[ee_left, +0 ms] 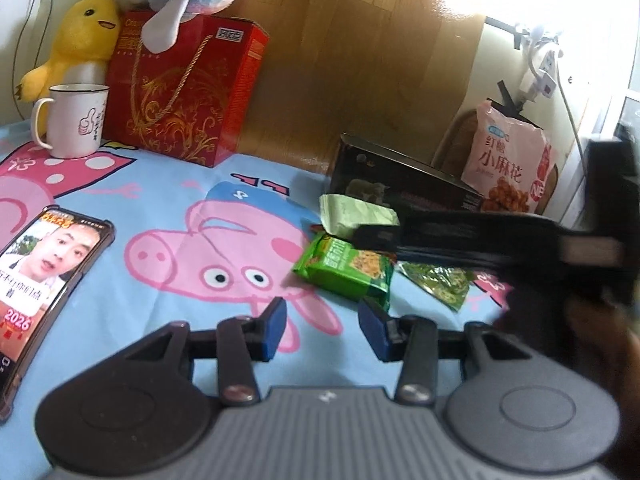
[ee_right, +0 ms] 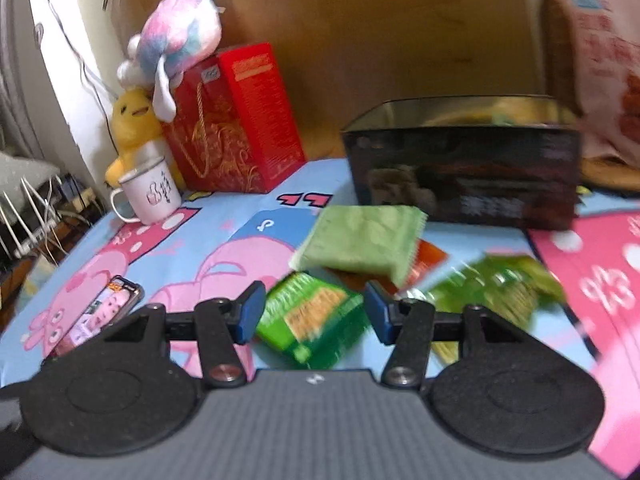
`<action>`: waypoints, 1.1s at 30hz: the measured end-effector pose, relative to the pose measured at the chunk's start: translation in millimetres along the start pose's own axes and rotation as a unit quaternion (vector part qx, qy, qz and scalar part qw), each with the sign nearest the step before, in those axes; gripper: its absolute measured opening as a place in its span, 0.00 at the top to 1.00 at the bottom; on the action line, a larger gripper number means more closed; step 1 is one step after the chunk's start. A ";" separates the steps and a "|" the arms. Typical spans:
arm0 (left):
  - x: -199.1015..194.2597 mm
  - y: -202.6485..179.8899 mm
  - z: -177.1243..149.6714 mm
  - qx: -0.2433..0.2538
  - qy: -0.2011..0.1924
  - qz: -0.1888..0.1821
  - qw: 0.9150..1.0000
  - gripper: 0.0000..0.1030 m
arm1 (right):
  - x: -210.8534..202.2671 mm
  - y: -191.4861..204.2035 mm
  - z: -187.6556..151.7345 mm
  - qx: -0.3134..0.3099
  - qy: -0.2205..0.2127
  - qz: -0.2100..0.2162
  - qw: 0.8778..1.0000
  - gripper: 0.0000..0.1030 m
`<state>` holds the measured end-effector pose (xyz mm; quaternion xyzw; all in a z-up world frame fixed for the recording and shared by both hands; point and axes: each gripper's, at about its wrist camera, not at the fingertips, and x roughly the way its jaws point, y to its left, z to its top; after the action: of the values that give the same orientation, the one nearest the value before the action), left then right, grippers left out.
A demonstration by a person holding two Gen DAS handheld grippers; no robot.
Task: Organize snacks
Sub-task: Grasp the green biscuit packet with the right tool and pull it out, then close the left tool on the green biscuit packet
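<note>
On the cartoon-print sheet [ee_right: 248, 216], right gripper [ee_right: 315, 312] fingers apart, probably clear of green snack packet [ee_right: 316, 320], left gripper [ee_left: 322, 328] fingers apart, empty, black box [ee_right: 464, 168] behind.

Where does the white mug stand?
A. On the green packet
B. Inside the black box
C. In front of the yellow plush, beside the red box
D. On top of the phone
C: the mug stands on the cloth before the yellow plush, next to the red box.

Cartoon sheet [ee_left: 168, 184] bears snacks [ee_left: 344, 272], mug [ee_left: 74, 120], phone [ee_left: 44, 276].
</note>
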<state>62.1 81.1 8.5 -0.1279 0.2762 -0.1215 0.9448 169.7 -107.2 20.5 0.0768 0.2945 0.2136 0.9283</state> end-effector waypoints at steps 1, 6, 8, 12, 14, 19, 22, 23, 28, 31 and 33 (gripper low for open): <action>0.2 -0.1 -0.1 0.000 0.000 0.000 1.000 0.60 | 7.6 3.6 2.1 -0.016 0.005 -0.006 1.000 0.45; 0.0 3.7 0.0 -0.012 0.002 -0.006 1.000 0.59 | 22.3 5.4 1.9 -0.051 0.035 0.003 0.998 0.61; -0.4 7.0 0.8 -0.021 0.000 -0.013 1.000 0.59 | 12.3 2.4 -2.4 -0.053 0.038 0.011 0.998 0.64; -4.0 12.3 1.1 -0.033 -0.008 -0.031 0.999 0.58 | -26.6 -8.4 -27.0 -0.056 0.034 0.030 0.997 0.64; -5.4 13.3 1.0 -0.032 -0.008 -0.051 0.998 0.55 | -45.4 -9.6 -40.3 -0.063 0.035 0.024 0.997 0.65; 8.2 7.1 6.9 -0.019 0.037 -0.076 0.996 0.53 | -86.6 -1.4 -78.4 -0.093 0.036 0.028 0.995 0.64; 21.4 2.6 16.0 -0.025 0.056 -0.070 0.996 0.53 | -95.1 0.5 -78.2 -0.105 0.010 0.013 0.994 0.62; 25.2 0.5 20.2 -0.030 0.059 -0.074 0.995 0.53 | -93.6 -0.3 -74.5 -0.108 0.002 0.003 0.994 0.56; 54.2 -14.9 35.8 -0.034 0.094 -0.072 0.992 0.59 | -62.2 -11.7 -51.6 -0.092 -0.002 0.004 0.996 0.49; 67.0 -25.9 30.9 -0.019 0.112 -0.060 0.992 0.71 | -47.0 -14.9 -48.2 -0.086 0.011 0.015 0.996 0.58; 60.4 -32.6 26.4 0.001 0.112 -0.058 0.992 0.71 | -48.1 -13.2 -53.6 -0.086 0.010 0.007 0.996 0.61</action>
<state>120.9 37.0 10.5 -0.1286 0.3721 -0.1900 0.8994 107.9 -139.5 -2.0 -0.0031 0.2839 0.2452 0.9270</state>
